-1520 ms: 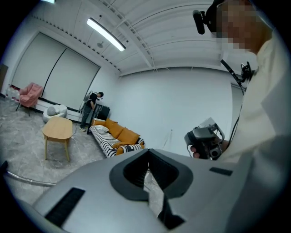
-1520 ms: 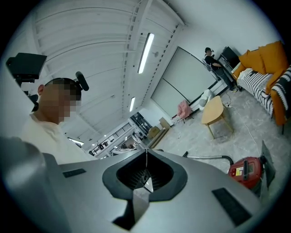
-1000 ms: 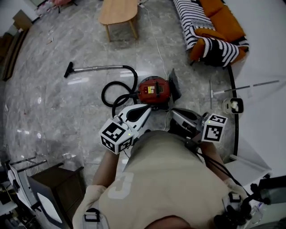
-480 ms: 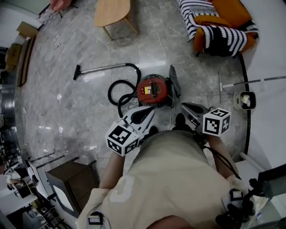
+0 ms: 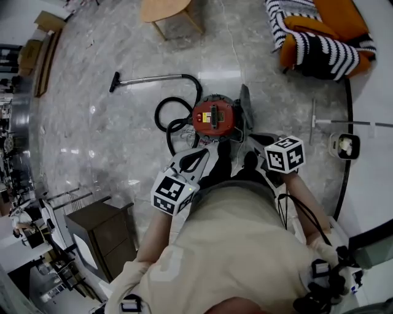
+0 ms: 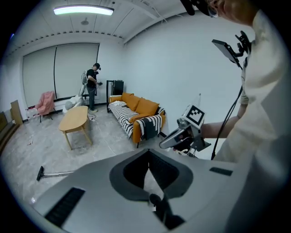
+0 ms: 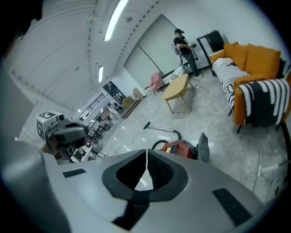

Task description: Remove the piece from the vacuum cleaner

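Note:
A red canister vacuum cleaner (image 5: pixel 214 118) sits on the marble floor just ahead of my feet. Its black hose (image 5: pixel 175 122) loops to the left and runs into a metal wand (image 5: pixel 150 78). A dark grey flap piece (image 5: pixel 245 105) stands up at its right side. My left gripper (image 5: pixel 204 153) is shut and empty, pointing at the vacuum from the near left. My right gripper (image 5: pixel 253 142) is also shut and empty, just short of the flap. The right gripper view shows the vacuum (image 7: pixel 178 149) and the flap (image 7: pixel 203 146) beyond the closed jaws.
An orange sofa (image 5: pixel 319 34) with a striped throw stands at the far right, and a wooden table (image 5: pixel 169 9) at the back. A dark cabinet (image 5: pixel 101 230) is at my near left. A long-handled tool (image 5: pixel 350 122) lies on the right. A person (image 6: pixel 93 82) stands far off.
Both grippers have come down and forward toward the vacuum, which now lies closer under them. Both stay shut.

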A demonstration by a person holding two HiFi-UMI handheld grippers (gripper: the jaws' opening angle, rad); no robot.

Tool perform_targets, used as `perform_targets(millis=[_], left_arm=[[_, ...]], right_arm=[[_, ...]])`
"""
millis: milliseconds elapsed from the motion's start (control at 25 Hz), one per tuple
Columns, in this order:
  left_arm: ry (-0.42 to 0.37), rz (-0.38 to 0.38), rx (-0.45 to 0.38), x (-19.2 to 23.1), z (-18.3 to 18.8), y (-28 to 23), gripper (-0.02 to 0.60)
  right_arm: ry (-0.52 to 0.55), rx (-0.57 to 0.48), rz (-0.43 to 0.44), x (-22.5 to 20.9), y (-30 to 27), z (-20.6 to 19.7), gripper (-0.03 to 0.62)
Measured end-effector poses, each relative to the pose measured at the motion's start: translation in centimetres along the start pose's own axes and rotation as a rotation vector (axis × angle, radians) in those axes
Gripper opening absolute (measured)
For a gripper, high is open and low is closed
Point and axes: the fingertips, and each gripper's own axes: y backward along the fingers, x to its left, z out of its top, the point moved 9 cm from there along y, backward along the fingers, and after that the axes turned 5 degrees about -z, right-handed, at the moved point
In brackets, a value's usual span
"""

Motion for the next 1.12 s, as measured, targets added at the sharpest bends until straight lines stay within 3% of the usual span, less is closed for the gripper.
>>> perform_targets(millis=[120,360,600,800,960,1120], left_arm=[[0.001,-0.009,0.012,0.9,-0.7,-0.6,0.005],[0.006,-0.053,0.022,4.6,-2.1,-3.4,0.005],[0.023,-0.043,0.017,11.0,-4.6,-5.7,0.005],[0.058,-0.077,0.066,15.4,-8.5,-7.3,0.005],[0.119,-0.102,0.095,18.1,-11.7,-9.5,0.005],[0.144,-0.134,0.119,19.1,-14.8,-12.1,0.005]], right_arm=[[-0.068,0.031,-0.005,-1.0,-2.2,0.0,0.005],[-0.070,0.138,-0.073,-2.1,-6.2,-0.1,0.005],[-0.022,0.253,-0.171,-3.9,-10.5,0.0,0.005],[-0.090,0.163,-0.294,-7.0,-14.3,0.4,0.009],[-0.094,0.188,-0.353,-10.9,-18.9,1.2,0.118],[-0.032,0.248,-0.428,-14.6,-23.6,0.8,0.135]])
